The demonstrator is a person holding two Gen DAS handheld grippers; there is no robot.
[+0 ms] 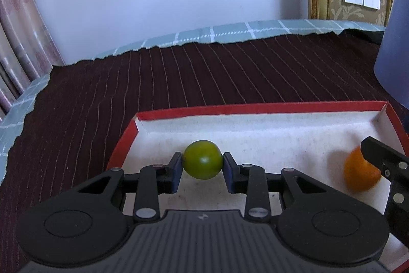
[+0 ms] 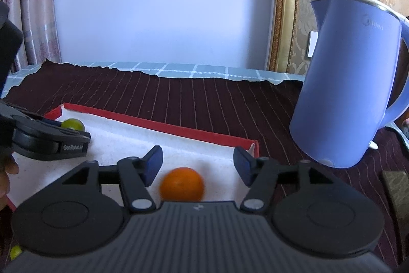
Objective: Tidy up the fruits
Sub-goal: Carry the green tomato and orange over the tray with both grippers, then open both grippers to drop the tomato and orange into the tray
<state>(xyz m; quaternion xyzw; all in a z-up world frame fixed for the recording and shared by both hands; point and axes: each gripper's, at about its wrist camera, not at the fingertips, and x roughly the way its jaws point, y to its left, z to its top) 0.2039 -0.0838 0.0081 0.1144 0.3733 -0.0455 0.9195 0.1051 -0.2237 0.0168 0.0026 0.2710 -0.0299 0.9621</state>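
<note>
A shallow box (image 1: 255, 109) with red walls and a white floor lies on the dark striped cloth. My left gripper (image 1: 202, 162) is shut on a green fruit (image 1: 202, 160), held just over the box's left half; the same green fruit (image 2: 72, 123) shows beside that gripper in the right wrist view. My right gripper (image 2: 198, 158) stands open over the box's right half. An orange fruit (image 2: 182, 184) lies blurred on the white floor below and between its spread fingers, touching neither pad. The orange fruit (image 1: 360, 173) also shows at the right in the left wrist view.
A tall blue kettle (image 2: 350, 83) stands on the cloth just right of the box (image 2: 163, 124). Another small green fruit (image 2: 15, 251) lies outside the box at the lower left. A hand (image 2: 6, 181) shows at the left edge. Dark cloth (image 1: 179, 76) stretches behind the box.
</note>
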